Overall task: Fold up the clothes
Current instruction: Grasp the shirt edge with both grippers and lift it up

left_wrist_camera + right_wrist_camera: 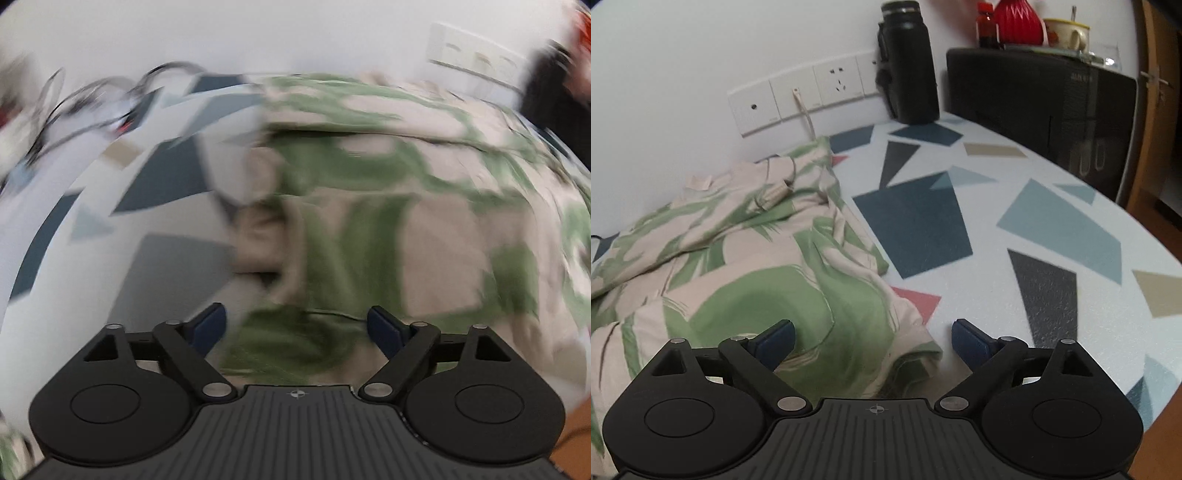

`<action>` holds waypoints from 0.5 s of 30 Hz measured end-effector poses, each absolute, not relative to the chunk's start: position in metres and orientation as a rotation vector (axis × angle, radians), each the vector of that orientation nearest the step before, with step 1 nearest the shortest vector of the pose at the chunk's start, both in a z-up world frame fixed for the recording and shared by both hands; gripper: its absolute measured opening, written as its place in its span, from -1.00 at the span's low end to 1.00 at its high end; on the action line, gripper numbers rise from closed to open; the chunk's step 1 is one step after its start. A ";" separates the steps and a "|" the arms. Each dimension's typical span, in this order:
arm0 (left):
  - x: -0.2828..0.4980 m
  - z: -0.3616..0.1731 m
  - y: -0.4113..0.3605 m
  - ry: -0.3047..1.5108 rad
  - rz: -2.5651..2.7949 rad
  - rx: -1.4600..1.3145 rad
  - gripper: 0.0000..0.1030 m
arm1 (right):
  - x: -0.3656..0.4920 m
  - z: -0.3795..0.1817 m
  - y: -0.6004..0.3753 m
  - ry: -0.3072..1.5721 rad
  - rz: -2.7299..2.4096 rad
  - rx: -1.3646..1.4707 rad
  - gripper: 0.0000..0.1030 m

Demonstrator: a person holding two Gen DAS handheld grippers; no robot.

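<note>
Two grippers are in our hands, both over one crumpled cream garment with a green leaf print (746, 236), which lies unfolded on the pale tabletop with blue, grey and red geometric shapes (997, 206).

In the left wrist view, badly blurred, the garment fills the centre and right of the frame. Our left gripper (295, 326) sits at the lower centre, its blue pads spread with green cloth showing between them; we cannot tell whether they touch it.

In the right wrist view the garment covers the left half, bunched toward the white wall socket strip (798, 99) at the upper left. Our right gripper (873, 341) stands spread wide at the lower centre, straddling the garment's near corner, pinching nothing.

Our worry: closing here could catch several bunched layers rather than one edge, giving a lopsided fold. A wide sweep to the upper right might also knock the tall black flask (908, 62).
</note>
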State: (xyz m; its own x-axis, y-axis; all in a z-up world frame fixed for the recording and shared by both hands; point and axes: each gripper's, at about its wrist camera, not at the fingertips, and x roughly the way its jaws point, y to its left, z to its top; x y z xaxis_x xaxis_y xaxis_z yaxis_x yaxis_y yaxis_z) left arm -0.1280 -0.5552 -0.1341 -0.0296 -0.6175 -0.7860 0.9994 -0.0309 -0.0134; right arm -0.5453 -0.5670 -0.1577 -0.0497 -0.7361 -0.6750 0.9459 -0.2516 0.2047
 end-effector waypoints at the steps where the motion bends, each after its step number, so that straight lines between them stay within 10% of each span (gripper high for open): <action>1: -0.132 -0.133 -0.553 0.705 -1.507 0.707 0.07 | -0.541 -0.159 -0.567 0.371 -1.645 0.791 0.73; 3: -0.136 -0.129 -0.550 0.728 -1.531 0.694 -0.73 | -0.530 -0.161 -0.568 0.455 -1.618 0.733 0.44; 7: -0.140 -0.126 -0.546 0.826 -1.543 0.665 -0.84 | -0.524 -0.156 -0.563 0.484 -1.547 0.724 -0.77; 15: -0.137 -0.071 -0.498 0.835 -1.592 0.423 -0.85 | -0.561 -0.114 -0.522 0.195 -1.331 0.954 -0.87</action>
